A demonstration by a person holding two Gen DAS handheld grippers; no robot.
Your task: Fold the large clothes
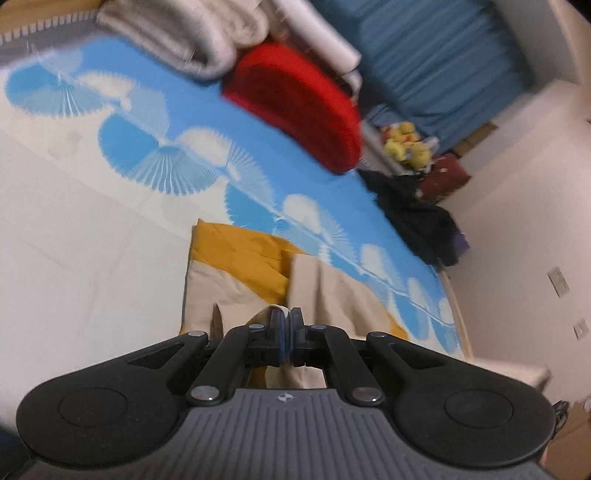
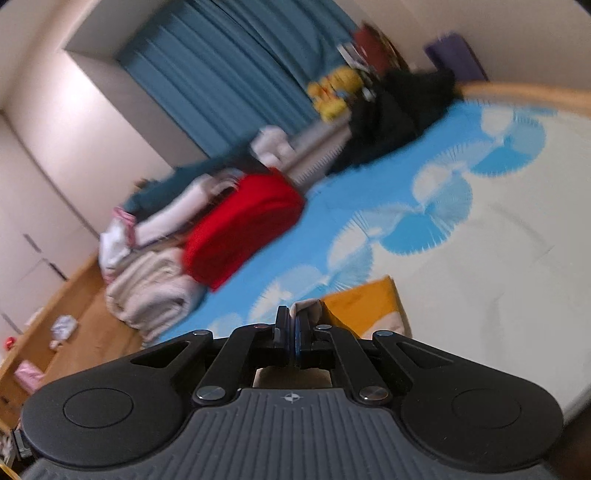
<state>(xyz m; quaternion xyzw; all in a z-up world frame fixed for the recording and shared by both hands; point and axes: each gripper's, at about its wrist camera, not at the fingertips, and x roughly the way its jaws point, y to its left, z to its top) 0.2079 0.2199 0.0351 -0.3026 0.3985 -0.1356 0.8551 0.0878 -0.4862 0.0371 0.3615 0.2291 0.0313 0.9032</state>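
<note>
A red cushion point(image 1: 299, 107) lies on the blue-and-white bed sheet point(image 1: 207, 107) beside folded beige blankets point(image 1: 192, 33). Yellow plush toys point(image 2: 334, 90) sit before teal curtains point(image 2: 221, 70), near dark clothes point(image 1: 417, 218).

I count one mustard-and-cream garment point(image 1: 236, 254) on the one bed sheet point(image 1: 74, 229) with blue fans. One red folded bundle point(image 1: 299, 110) sits beside one beige folded blanket point(image 1: 184, 33). I see one black heap of clothes point(image 1: 413, 218), one cluster of yellow plush toys point(image 1: 404, 146), one blue curtain point(image 1: 443, 55), and my two grippers, left point(image 1: 285, 316) and right point(image 2: 293, 317).

Black hand-held gripper point(image 1: 285, 325), ribbed grey base
</note>
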